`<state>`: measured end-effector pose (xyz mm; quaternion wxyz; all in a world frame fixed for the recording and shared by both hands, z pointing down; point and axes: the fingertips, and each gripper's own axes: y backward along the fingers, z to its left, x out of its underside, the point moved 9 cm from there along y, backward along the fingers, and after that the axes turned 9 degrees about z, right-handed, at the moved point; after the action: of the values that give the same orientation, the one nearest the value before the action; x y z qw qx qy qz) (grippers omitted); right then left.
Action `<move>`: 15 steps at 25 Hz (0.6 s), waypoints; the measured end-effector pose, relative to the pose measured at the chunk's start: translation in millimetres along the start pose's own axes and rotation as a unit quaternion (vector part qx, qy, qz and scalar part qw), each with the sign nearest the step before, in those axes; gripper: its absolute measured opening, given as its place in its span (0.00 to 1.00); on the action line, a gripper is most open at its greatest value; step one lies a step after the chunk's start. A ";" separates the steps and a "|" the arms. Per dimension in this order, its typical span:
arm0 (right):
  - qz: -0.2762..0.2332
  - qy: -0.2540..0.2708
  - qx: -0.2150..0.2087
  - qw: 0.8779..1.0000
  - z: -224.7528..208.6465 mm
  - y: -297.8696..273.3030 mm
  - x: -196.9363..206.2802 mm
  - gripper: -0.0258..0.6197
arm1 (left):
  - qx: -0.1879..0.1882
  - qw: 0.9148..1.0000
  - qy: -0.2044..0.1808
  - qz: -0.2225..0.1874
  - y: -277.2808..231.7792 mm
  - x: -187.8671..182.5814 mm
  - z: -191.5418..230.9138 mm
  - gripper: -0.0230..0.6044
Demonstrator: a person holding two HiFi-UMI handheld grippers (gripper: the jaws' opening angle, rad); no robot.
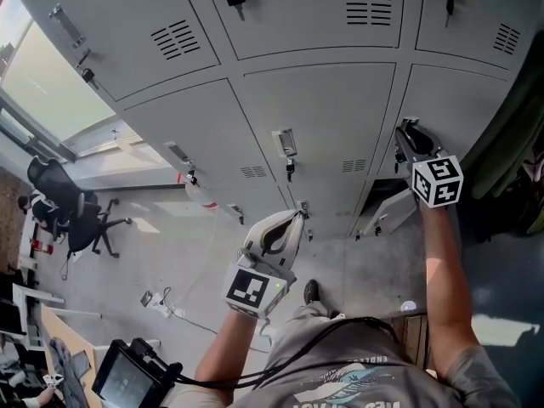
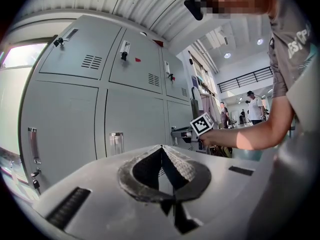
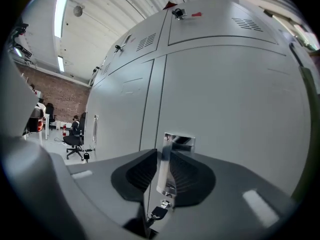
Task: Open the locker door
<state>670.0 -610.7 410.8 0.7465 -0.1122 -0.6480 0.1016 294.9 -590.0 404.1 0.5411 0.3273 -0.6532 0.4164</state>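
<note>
Both right gripper jaws straddle door handle.

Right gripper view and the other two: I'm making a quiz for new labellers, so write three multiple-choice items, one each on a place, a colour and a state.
1. Where is the locker handle relative to the right gripper?
A. Left of both jaws
B. Between the jaws
C. Above both jaws

2. What colour are the locker doors?
A. Light grey
B. Blue
C. Red

3. How do the jaws of the left gripper stand?
A. Wide apart
B. Closed on a key
C. Together, with nothing between them

Answers:
1 B: the locker handle stands in the gap, with space on both sides.
2 A: every door in view is light grey.
3 C: the tips meet in the left gripper view.
</note>
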 end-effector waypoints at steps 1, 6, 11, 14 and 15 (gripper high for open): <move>0.001 -0.002 -0.004 1.000 -0.4 0.3 -0.6 0.15 | 0.000 1.000 -0.001 0.001 0.6 -0.2 0.7 0.05; -0.002 -0.003 -0.018 1.000 5.8 20.1 5.1 0.15 | -0.005 1.000 -0.001 0.001 6.0 0.1 2.5 0.05; -0.013 -0.001 -0.049 0.999 10.7 59.1 18.3 0.14 | -0.002 1.000 -0.003 -0.004 9.0 -2.2 -4.1 0.05; -0.021 0.002 -0.071 0.997 9.1 82.9 24.6 0.15 | 0.001 1.000 -0.005 0.005 14.2 -2.8 -8.5 0.05; -0.024 0.005 -0.078 0.997 9.2 88.0 26.2 0.15 | 0.000 1.000 -0.004 0.005 17.0 -2.3 -9.5 0.05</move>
<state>664.0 -518.6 410.5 0.7408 -0.1550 -0.6528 0.0328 284.6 -574.1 399.2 0.5359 0.3258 -0.6573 0.4179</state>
